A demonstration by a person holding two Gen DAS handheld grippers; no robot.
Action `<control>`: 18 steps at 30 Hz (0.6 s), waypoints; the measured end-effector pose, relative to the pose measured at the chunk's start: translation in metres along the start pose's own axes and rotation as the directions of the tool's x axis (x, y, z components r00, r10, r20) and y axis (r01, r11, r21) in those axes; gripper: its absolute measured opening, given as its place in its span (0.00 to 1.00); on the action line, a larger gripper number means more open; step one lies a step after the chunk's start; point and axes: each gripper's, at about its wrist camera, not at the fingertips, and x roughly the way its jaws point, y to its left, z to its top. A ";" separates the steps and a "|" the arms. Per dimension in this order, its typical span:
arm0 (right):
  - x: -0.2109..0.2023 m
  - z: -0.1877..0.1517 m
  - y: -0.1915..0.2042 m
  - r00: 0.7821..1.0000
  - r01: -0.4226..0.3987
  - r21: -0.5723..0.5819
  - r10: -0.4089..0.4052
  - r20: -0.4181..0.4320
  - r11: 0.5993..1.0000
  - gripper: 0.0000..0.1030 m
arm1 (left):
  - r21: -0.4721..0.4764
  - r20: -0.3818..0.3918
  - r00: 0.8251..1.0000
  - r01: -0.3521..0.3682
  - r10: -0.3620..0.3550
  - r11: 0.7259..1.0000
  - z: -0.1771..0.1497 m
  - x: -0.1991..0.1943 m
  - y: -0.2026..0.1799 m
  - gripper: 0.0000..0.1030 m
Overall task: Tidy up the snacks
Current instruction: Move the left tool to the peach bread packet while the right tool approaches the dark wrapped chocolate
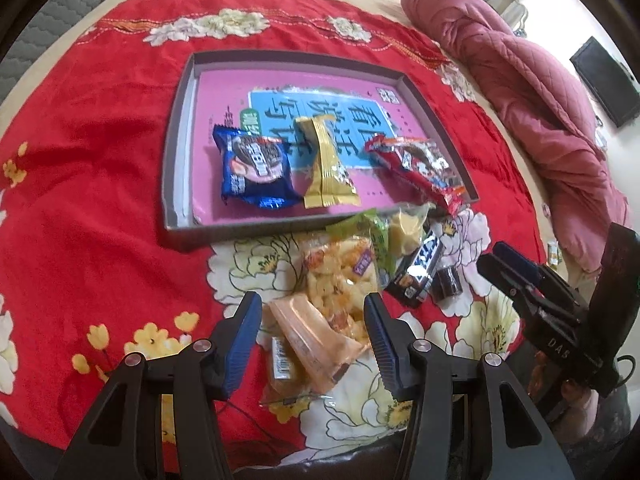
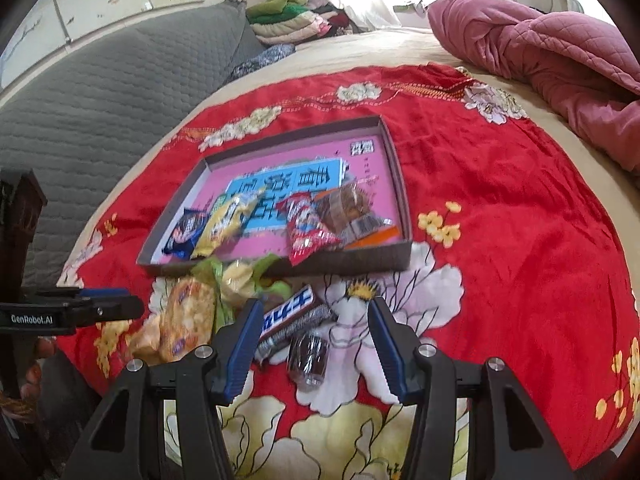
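A shallow tray with a pink bottom lies on the red cloth. It holds a blue packet, a yellow packet and a red packet. Loose snacks lie in front of the tray. My left gripper hangs open over an orange packet and a yellow cracker packet, pads not touching them. My right gripper is open above a black chocolate bar and a small dark candy. A green packet lies against the tray.
Everything sits on a red floral cloth spread over a bed. A pink quilt is bunched at the far right. A grey quilted cushion and folded clothes lie at the far left. A person's hands hold both grippers.
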 end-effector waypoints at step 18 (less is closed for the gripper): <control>0.033 -0.023 0.008 0.987 0.026 -0.036 -0.031 -0.155 0.999 0.52 | 0.033 -0.070 0.997 -0.041 0.044 0.999 -0.012 0.024 -0.004 0.53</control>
